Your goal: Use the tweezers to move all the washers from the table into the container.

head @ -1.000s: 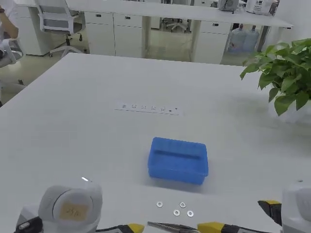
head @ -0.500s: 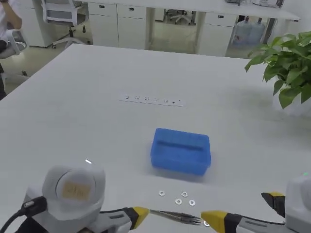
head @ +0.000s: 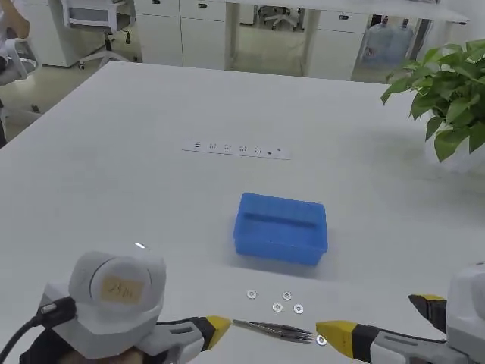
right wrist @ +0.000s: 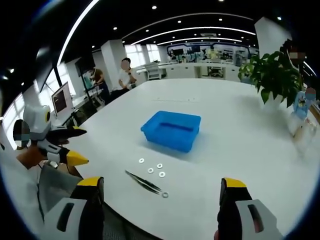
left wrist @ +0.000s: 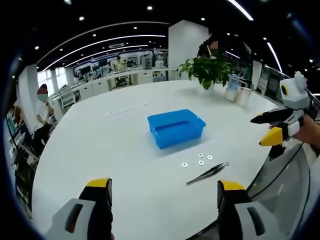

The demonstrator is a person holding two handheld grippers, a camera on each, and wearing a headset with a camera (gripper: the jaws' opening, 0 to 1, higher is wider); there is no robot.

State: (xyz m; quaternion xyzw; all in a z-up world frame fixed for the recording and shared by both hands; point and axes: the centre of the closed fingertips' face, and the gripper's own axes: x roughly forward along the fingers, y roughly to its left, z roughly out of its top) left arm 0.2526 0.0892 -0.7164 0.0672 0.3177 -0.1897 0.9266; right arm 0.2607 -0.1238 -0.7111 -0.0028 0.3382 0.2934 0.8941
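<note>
left gripper (left wrist: 164, 185): jaws spread wide, nothing between them, touching nothing; held over the near edge of the table (head: 114, 167).
right gripper (right wrist: 161, 182): jaws just as wide, nothing held, nothing touched.
tweezers (head: 273, 329): lying flat on the table between the two grippers in the head view, apart from both.
washers (head: 277, 307): four in a loose cluster on the table just beyond the tweezers.
fifth washer (head: 321, 340): at one end of the tweezers; touching or just beside, cannot tell.
container (head: 279, 250): blue, open-topped, on the table beyond the washers, near them but apart.
head view adds: power strip (head: 235, 149) set in the table past the container; plant (head: 451, 98) at the far right.
left gripper view adds: the right gripper seen from the side at its right edge, in a hand (left wrist: 312, 132), jaws parted.
right gripper view adds: the left gripper at its left edge, jaws parted; people (right wrist: 125, 75) at desks beyond the table.
</note>
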